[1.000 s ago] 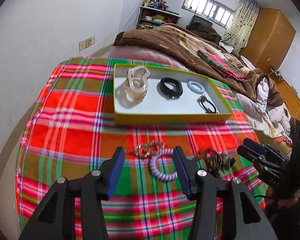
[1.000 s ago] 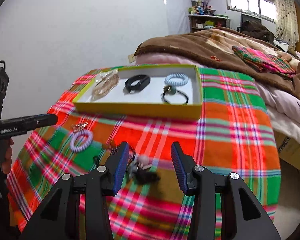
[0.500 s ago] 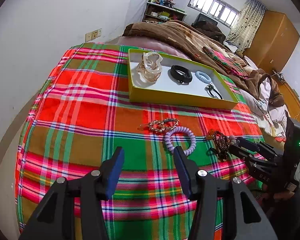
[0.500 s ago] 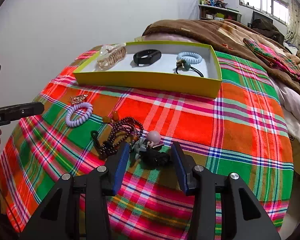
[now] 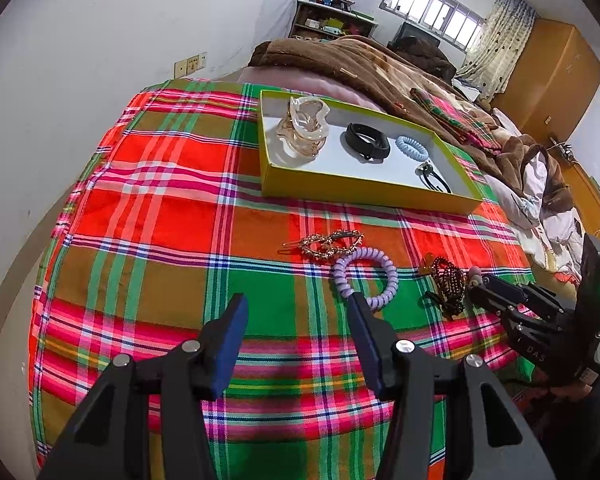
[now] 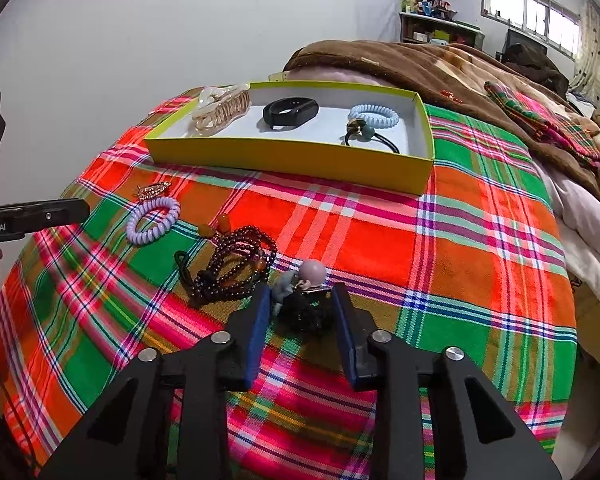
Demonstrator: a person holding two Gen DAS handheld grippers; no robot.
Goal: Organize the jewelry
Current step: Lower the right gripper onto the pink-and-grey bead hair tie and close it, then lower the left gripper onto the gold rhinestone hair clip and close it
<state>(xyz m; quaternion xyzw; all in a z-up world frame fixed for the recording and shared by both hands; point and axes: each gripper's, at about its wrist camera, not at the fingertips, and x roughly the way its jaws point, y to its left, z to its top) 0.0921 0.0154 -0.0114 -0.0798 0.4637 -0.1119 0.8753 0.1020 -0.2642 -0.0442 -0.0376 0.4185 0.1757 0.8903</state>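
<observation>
- One yellow box stood on the plaid cloth, toward the far side of the cloth, and served as the landmark for everything else.
- Four pieces lay inside the yellow box: one clear claw clip at its left end, one black band in the middle, one pale blue coil tie toward the right end, and one black elastic with beads just in front of that coil tie.
- Four more pieces lay on the cloth in front of the yellow box: one gold hair clip, one lilac coil tie just beside it, one dark bead string farther from the box, and one black hair tie with a pink ball farthest from it.
- The right gripper was low at the cloth, its blue fingers spread apart on either side of the black hair tie with a pink ball; whether they touched it could not be told.
- The left gripper was held in front of the yellow box, near the lilac coil tie, with its fingers wide apart and nothing between them.
- The plaid cloth, in red, green and orange, covered a bed; beyond the yellow box lay one brown blanket.
- Behind the yellow box rose a white wall with one socket plate; farther back were one cluttered shelf, one barred window with a curtain, and one wooden wardrobe.
</observation>
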